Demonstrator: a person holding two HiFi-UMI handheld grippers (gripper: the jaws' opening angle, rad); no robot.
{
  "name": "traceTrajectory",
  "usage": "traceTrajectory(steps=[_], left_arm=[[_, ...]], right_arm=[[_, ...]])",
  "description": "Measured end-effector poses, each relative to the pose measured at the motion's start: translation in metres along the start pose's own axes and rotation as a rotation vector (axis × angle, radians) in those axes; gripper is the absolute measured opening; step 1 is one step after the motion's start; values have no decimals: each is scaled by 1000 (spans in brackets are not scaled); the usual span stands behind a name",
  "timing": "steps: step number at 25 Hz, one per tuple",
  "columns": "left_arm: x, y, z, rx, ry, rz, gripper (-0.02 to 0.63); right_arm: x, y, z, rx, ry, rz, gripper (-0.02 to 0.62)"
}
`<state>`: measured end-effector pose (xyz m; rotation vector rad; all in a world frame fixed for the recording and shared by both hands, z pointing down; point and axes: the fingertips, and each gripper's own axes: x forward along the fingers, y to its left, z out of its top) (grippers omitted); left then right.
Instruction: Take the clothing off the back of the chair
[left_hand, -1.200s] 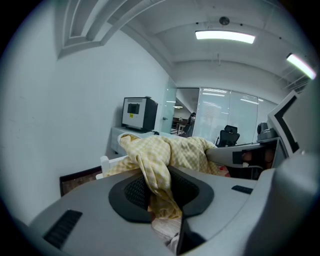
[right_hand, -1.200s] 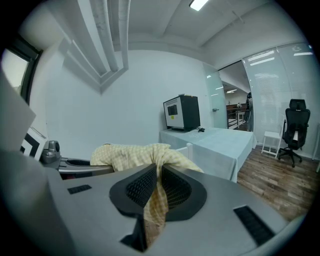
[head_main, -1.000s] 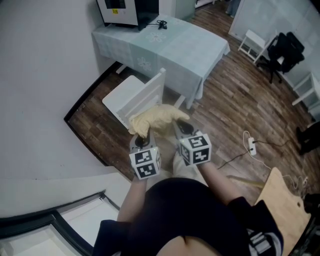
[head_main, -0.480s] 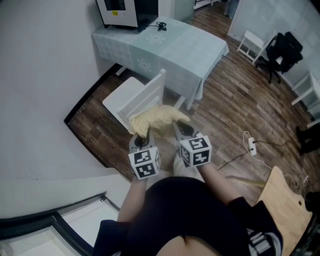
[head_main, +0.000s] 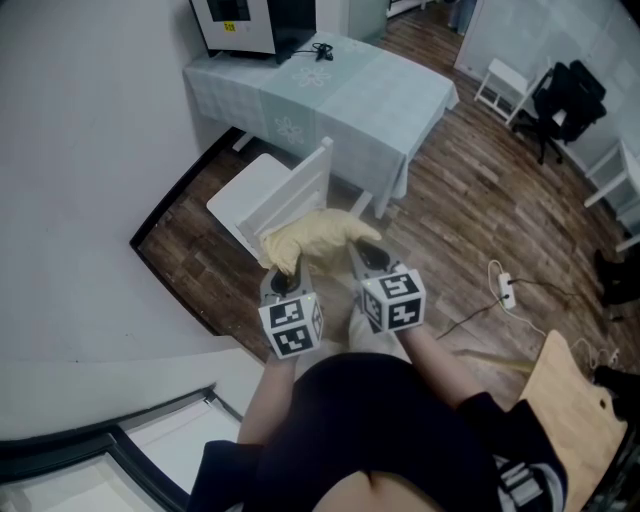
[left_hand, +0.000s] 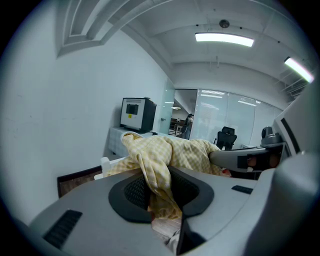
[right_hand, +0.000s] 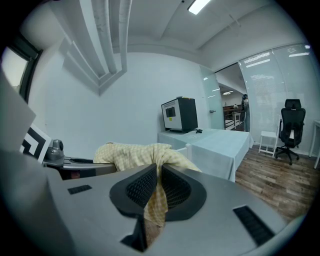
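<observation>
Fingers (left_hand: 131, 194) of my left gripper (head_main: 281, 274) are clamped on a fold of the yellow checked clothing (head_main: 318, 237). Those of my right gripper (head_main: 364, 256) pinch another fold, nearly together. The garment hangs bunched between both, just on my side of the white chair (head_main: 262, 198) back; whether it still touches the rail I cannot tell. To finish well, I judge both hands should rise together and draw toward me, keeping the cloth level so no hem snags the rail and slackening neither grip. Compared with a second ago, nothing has changed: grippers and garment sit where they were.
</observation>
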<state>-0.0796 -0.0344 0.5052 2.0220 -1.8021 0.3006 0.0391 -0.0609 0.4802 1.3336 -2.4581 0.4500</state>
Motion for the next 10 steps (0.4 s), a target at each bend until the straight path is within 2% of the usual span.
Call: traceTrajectory(steps=[10], left_arm=[[2, 5, 4, -7, -4, 6, 83]], right_arm=[[6, 2, 6, -16, -3, 15, 43]])
